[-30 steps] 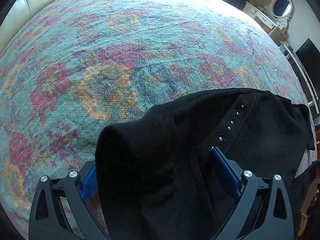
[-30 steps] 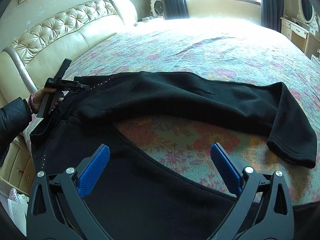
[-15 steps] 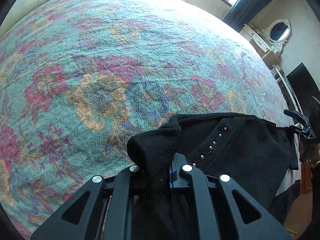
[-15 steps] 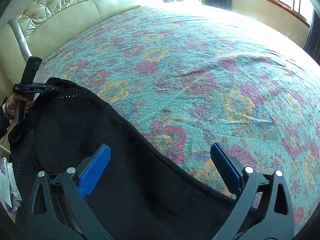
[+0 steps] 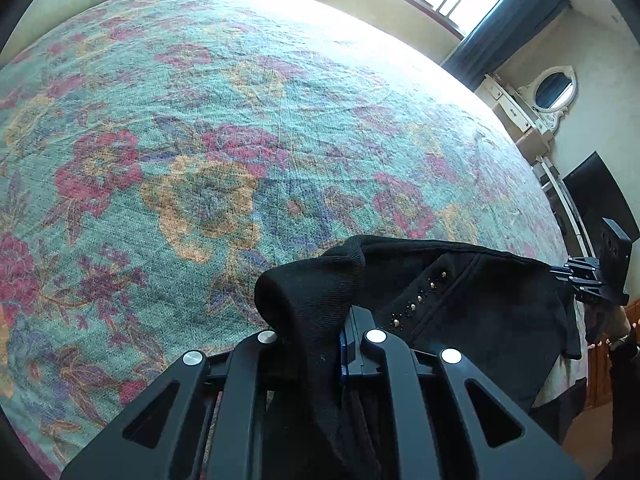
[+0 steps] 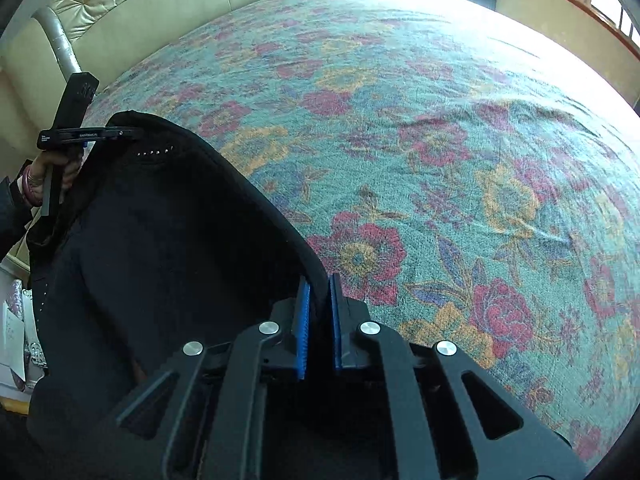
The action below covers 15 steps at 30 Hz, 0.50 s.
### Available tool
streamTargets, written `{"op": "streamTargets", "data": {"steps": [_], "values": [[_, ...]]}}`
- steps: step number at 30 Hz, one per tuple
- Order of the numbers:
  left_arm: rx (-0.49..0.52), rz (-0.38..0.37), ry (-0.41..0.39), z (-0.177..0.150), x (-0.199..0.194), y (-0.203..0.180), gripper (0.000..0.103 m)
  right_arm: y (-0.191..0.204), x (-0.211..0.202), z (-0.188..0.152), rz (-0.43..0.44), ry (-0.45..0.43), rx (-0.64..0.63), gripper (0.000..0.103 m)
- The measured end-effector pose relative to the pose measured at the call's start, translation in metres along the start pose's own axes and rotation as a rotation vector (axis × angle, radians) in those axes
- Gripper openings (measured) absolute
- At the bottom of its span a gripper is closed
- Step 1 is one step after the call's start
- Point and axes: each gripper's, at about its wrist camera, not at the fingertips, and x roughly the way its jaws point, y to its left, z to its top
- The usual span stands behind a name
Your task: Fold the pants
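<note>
My right gripper [image 6: 318, 320] has just clamped the black pants [image 6: 160, 240] edge, joining my left gripper [image 5: 320, 344] already pinched on the waistband, so both 2 corners are ready to lift.

Pants legs: the pants [image 6: 160, 248] ran off the right wrist view's lower edge, below the bedspread [image 6: 440, 140].
Left gripper [image 5: 320, 344] pads: buried under bunched cloth.
Lettering beside the headboard [image 6: 132, 12]: too small.

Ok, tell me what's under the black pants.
The floral bedspread runs under the black pants' far edge. Both claws, left and right, pinch fabric; whatever lies beneath the rest is covered.
</note>
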Motion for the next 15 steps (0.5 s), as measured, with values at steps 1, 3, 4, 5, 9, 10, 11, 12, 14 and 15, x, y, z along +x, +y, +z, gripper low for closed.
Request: {"op": "streamTargets", "data": {"steps": [1, 3, 4, 5, 9, 10, 11, 12, 14, 15], "values": [[-0.002, -0.024, -0.030, -0.001, -0.010, -0.002, 0.012, 0.010, -0.017, -0.006, -0.021, -0.039, -0.021, 0.008], [-0.003, -0.086, -0.091, -0.007, -0.035, -0.004, 0.012, 0.036, -0.052, -0.023, -0.076, -0.110, -0.083, 0.009], [0.003, -0.121, -0.125, -0.011, -0.049, -0.007, 0.012, 0.051, -0.069, -0.034, -0.106, -0.143, -0.121, 0.009], [0.020, -0.147, -0.147, -0.017, -0.063, -0.009, 0.012, 0.067, -0.085, -0.046, -0.133, -0.178, -0.145, 0.009], [0.068, -0.238, -0.189, -0.056, -0.116, -0.021, 0.014, 0.125, -0.134, -0.112, -0.182, -0.249, -0.188, 0.009], [0.079, -0.248, -0.194, -0.068, -0.128, -0.022, 0.017, 0.138, -0.140, -0.130, -0.188, -0.254, -0.188, 0.009], [0.082, -0.263, -0.199, -0.081, -0.139, -0.023, 0.019, 0.151, -0.143, -0.148, -0.192, -0.262, -0.174, 0.009], [0.086, -0.274, -0.198, -0.095, -0.148, -0.024, 0.022, 0.163, -0.143, -0.164, -0.179, -0.254, -0.162, 0.009], [0.103, -0.257, -0.196, -0.122, -0.165, -0.022, 0.026, 0.189, -0.137, -0.195, -0.200, -0.235, -0.185, 0.009], [0.096, -0.252, -0.192, -0.134, -0.170, -0.019, 0.028, 0.199, -0.130, -0.206, -0.192, -0.210, -0.189, 0.009]]}}
